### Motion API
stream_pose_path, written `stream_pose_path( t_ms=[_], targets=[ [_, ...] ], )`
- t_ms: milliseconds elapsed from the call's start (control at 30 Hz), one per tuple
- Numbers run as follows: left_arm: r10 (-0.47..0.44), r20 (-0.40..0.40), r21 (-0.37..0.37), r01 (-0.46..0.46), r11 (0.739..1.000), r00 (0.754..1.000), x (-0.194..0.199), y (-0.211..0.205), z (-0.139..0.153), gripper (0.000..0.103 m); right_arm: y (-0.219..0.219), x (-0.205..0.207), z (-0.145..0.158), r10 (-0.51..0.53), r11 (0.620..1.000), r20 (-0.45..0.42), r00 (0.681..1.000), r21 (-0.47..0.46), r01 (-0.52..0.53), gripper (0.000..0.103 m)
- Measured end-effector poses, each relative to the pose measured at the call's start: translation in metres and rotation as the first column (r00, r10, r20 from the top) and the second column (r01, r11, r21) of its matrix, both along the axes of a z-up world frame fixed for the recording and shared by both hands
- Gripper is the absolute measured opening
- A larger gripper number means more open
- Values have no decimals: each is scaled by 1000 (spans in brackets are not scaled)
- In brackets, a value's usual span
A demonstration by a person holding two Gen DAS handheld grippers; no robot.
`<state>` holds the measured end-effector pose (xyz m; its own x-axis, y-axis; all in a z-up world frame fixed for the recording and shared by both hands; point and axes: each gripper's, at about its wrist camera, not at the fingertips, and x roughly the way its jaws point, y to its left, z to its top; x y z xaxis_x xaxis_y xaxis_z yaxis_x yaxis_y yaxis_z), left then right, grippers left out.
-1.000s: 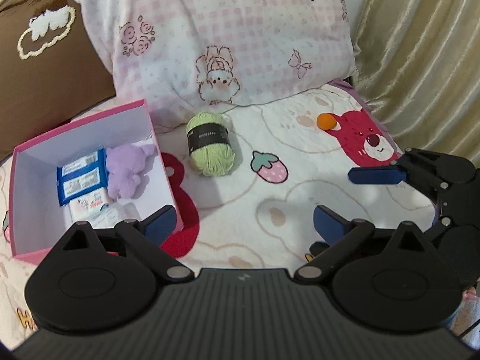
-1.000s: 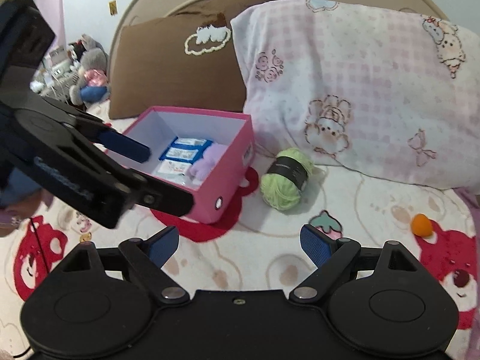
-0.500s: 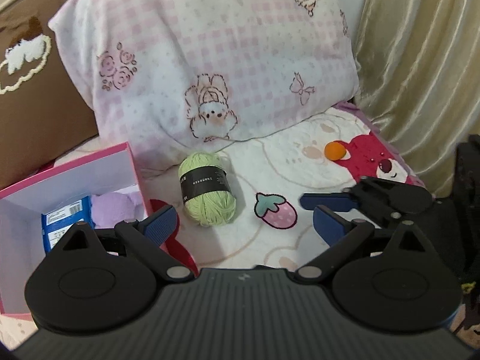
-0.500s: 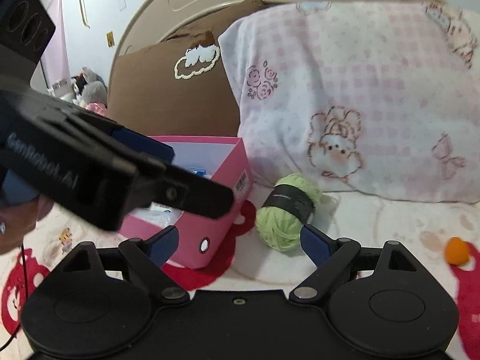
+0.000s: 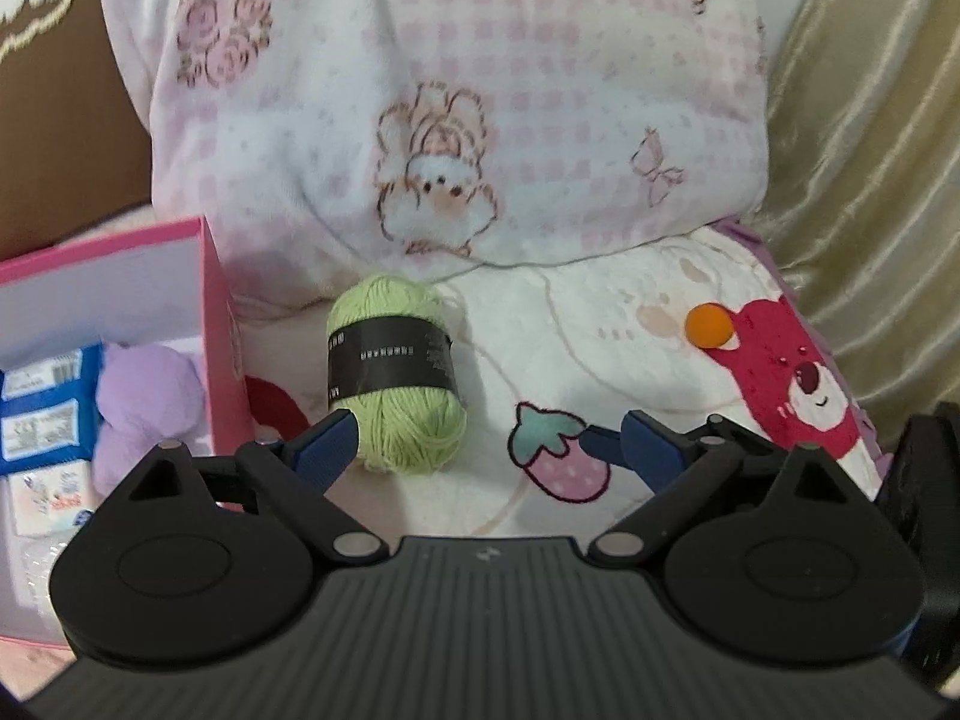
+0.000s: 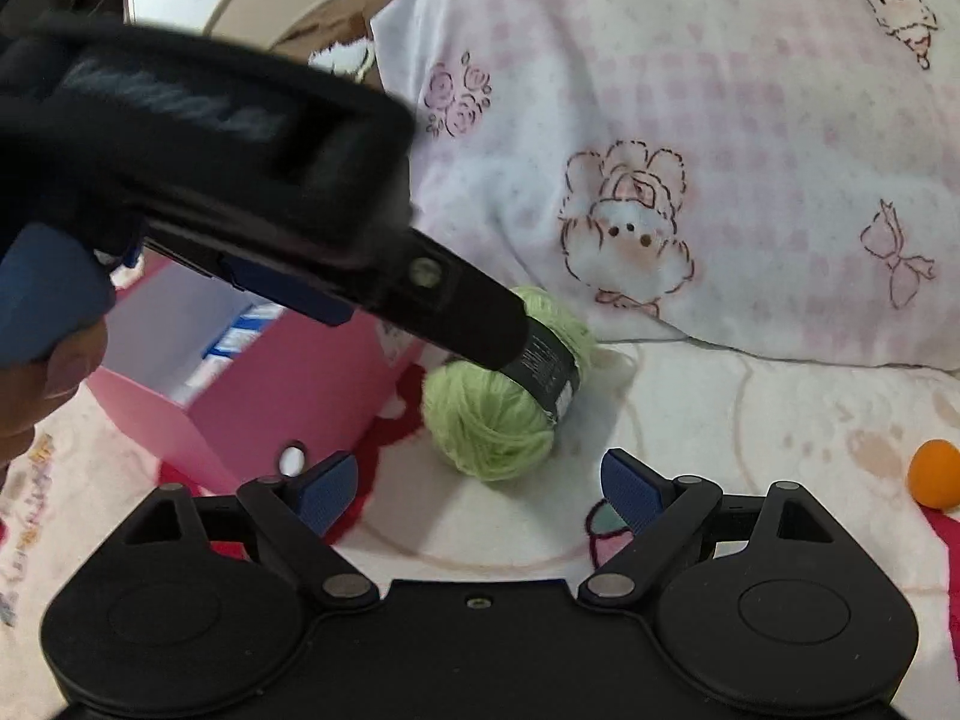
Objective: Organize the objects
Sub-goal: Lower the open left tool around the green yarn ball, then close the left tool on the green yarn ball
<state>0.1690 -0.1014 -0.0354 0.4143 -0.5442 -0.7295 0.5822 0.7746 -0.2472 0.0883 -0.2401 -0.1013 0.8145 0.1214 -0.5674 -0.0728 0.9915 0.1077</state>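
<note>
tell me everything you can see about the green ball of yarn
The ball of yarn is light green, soft, loosely wound, with a black paper band with small pale print around its middle. It lies on its side on the printed blanket, between the pink box and the pink checked pillow. A loose strand trails toward the pillow. Whether the left gripper touches it is unclear.

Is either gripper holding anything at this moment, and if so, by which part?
Nothing is held. The left gripper is open near the yarn ball, pads not pressing it; the right gripper is open and empty.
</note>
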Motion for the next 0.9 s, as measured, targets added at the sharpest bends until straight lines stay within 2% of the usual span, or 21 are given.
stream_pose_path(
  t_ms=[100, 167, 267, 433, 533, 567, 600, 633, 667, 733, 800, 900],
  targets=[
    [-2, 29, 39, 0, 999, 1000, 4, -7, -11, 84, -3, 8, -6, -16, 999, 13, 1000, 33, 16, 91],
    [-11, 53, 71, 7, 997, 999, 4, -11, -16, 75, -6, 13, -12, -46, 998, 51, 998, 33, 45, 91],
    [10, 51, 57, -13, 998, 999, 11, -10, -20, 75, -10, 27, -21, -37, 999, 10, 999, -2, 38, 90],
    [50, 37, 55, -52, 997, 998, 26, -9, -30, 75, -13, 36, -27, -3, 998, -10, 1000, 65, 4, 90],
    [25, 82, 100, -33, 994, 996, 26, -17, -34, 75, -3, 46, -30, 5, 999, -16, 1000, 52, -4, 90],
    [19, 89, 114, -30, 993, 996, 26, -20, -35, 72, 2, 49, -32, 7, 999, -17, 1000, 49, -6, 90],
    [19, 86, 114, -29, 993, 996, 27, -21, -37, 68, 5, 53, -33, 9, 998, -18, 1000, 55, -8, 90],
    [20, 63, 103, -26, 994, 998, 28, -22, -39, 60, 7, 57, -35, -29, 998, -21, 999, 54, 30, 90],
    [28, 28, 83, -31, 996, 999, 31, -21, -43, 56, 8, 61, -38, -29, 998, -23, 999, 61, 31, 89],
    [55, -29, 59, -53, 997, 998, 36, -18, -51, 53, 10, 66, -41, -40, 997, -26, 999, 62, 42, 84],
    [71, -53, 31, -69, 997, 996, 38, -14, -57, 49, 11, 70, -46, -63, 997, -40, 997, 52, 65, 71],
    [89, -81, -8, -90, 996, 993, 41, -11, -63, 47, 11, 70, -48, -71, 994, -28, 997, 83, 73, 70]
  ],
)
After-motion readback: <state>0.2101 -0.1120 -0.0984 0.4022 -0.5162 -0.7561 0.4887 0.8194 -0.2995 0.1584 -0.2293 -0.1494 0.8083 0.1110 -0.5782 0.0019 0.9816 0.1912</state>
